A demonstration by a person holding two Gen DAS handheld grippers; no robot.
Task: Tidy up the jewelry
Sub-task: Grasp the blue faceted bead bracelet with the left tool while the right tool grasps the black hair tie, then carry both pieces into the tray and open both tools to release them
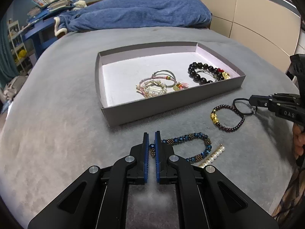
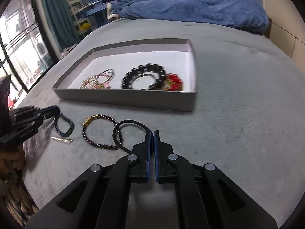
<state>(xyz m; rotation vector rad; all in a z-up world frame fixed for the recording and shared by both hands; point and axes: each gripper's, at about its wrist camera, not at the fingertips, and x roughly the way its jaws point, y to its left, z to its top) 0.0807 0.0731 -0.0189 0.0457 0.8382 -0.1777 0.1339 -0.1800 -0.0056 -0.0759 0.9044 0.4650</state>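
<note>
My left gripper [image 1: 152, 134] is shut on the near end of a blue beaded bracelet [image 1: 190, 145], with one bead pinched between the blue pads. That bracelet lies on the grey bed cover in front of a shallow grey tray [image 1: 171, 106]. In the right wrist view my right gripper [image 2: 152, 133] is shut on a black hair tie [image 2: 124, 126], whose loop rests across a dark red bead bracelet [image 2: 101, 131]. A pearl hair clip [image 1: 213, 156] lies beside the blue bracelet. The tray holds a black bead bracelet [image 1: 205, 72] and a pile of pink and pearl pieces [image 1: 158, 84].
A rumpled blue blanket [image 1: 137, 13] lies at the far end of the bed. Beige wardrobe doors [image 1: 247, 19] stand to the right, cluttered shelves [image 1: 19, 43] and a window [image 2: 19, 47] to the left. A person's hand [image 1: 299, 141] holds the right gripper's handle.
</note>
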